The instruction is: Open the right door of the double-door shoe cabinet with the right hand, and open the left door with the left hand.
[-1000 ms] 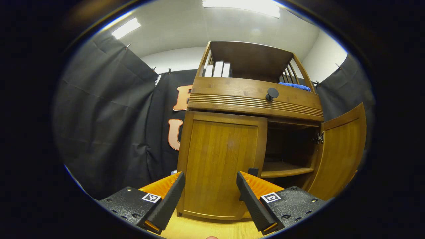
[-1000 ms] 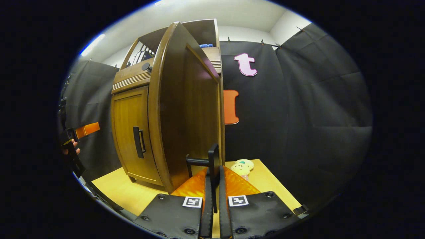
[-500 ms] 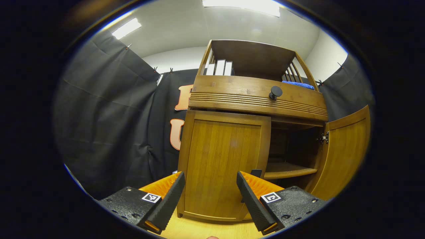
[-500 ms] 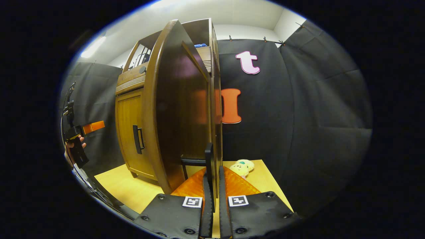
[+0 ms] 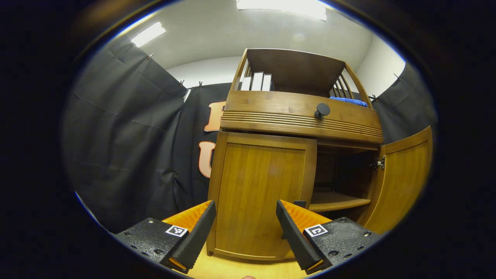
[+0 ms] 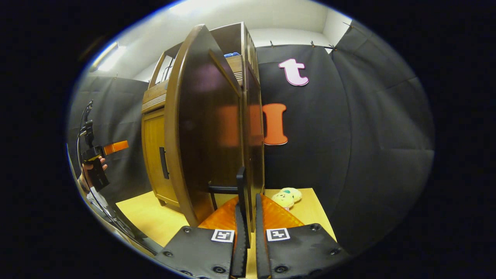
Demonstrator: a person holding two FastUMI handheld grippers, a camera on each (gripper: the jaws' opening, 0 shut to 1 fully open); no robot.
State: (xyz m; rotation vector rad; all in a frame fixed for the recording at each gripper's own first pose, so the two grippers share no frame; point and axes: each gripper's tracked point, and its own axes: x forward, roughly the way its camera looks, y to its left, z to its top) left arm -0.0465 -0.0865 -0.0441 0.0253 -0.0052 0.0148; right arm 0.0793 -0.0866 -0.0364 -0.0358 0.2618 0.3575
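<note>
Right gripper [image 6: 248,228] is clamped on the right door's handle [image 6: 241,186], both fingers pinching the upright bar, and the right door [image 6: 209,128] stands swung wide, edge-on to its camera. Risk here: pull past the hinge [image 5: 379,162] limit and the bar slips from the pinch, or the cabinet [image 5: 298,112] itself shifts on the table [image 6: 143,217]. Over on the other side, left gripper [image 5: 246,228] hangs with its fingers spread wide, nothing between them, facing the left door [image 5: 263,193], which is shut flat. Its handle [image 6: 164,162] sits by the inner edge. Come in off-line and a finger bumps the panel instead of straddling the bar. Plush toy [image 6: 286,195] sits near the open door's foot, close enough to get nudged.
</note>
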